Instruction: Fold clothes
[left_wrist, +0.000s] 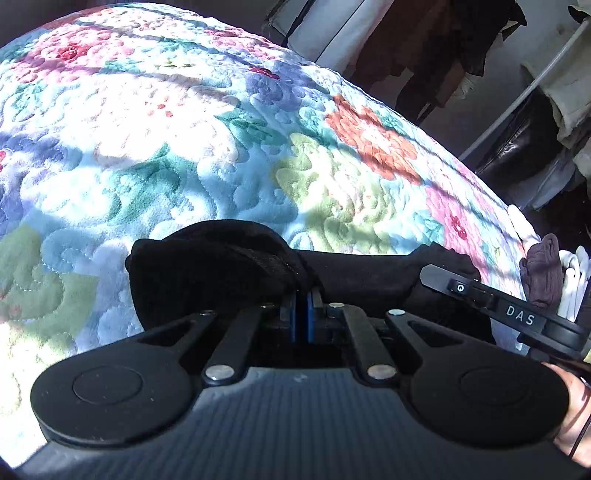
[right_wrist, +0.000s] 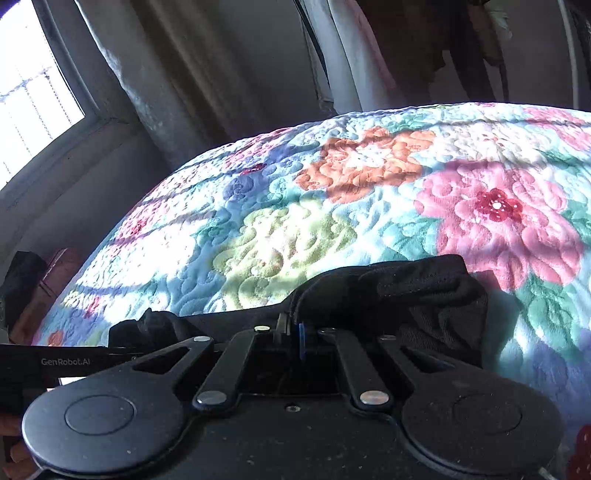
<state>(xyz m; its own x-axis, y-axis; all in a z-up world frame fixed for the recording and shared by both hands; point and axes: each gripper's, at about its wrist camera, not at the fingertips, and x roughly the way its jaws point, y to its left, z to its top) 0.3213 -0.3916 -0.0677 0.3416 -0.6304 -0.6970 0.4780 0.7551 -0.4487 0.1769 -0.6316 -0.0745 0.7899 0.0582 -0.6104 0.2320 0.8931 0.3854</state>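
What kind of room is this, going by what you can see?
Probably a bedroom. A flowered quilt covers what looks like a bed, clothes hang on a rail behind it, and a curtain hangs beside a window.

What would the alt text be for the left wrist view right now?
The left gripper is shut on a bunched black garment lying on a floral quilt. The right gripper reaches in from the right edge onto the same garment, and a small pile of dark and white clothes sits beyond it.
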